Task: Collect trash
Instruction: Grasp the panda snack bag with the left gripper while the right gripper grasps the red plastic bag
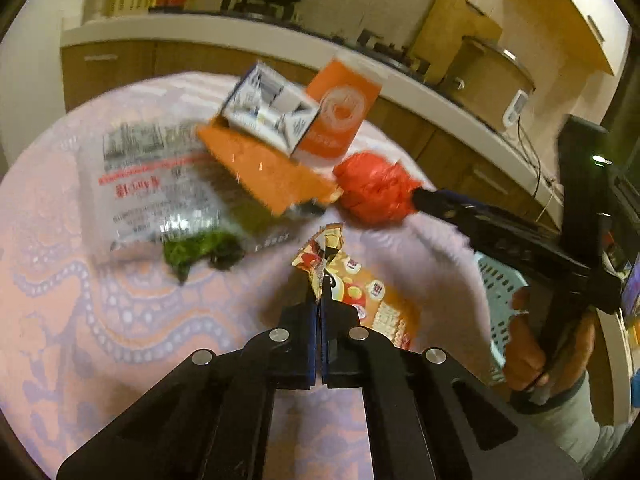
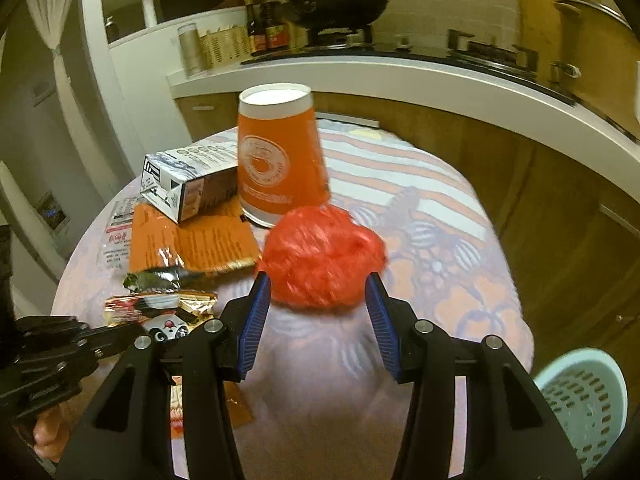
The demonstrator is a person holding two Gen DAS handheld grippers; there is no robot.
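Litter covers a patterned tablecloth (image 2: 460, 292) below the kitchen counter (image 2: 400, 76).
Left gripper (image 1: 321, 280) pinches a snack wrapper (image 1: 352, 292); right gripper (image 2: 316, 284), spread, straddles a red plastic wad (image 2: 320, 256); orange cup (image 2: 280, 160), carton (image 2: 188, 184) behind.

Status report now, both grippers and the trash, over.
Left gripper shut on snack wrapper. Right gripper open, fingers either side of red plastic ball. Basket off table's edge, nothing in the way.
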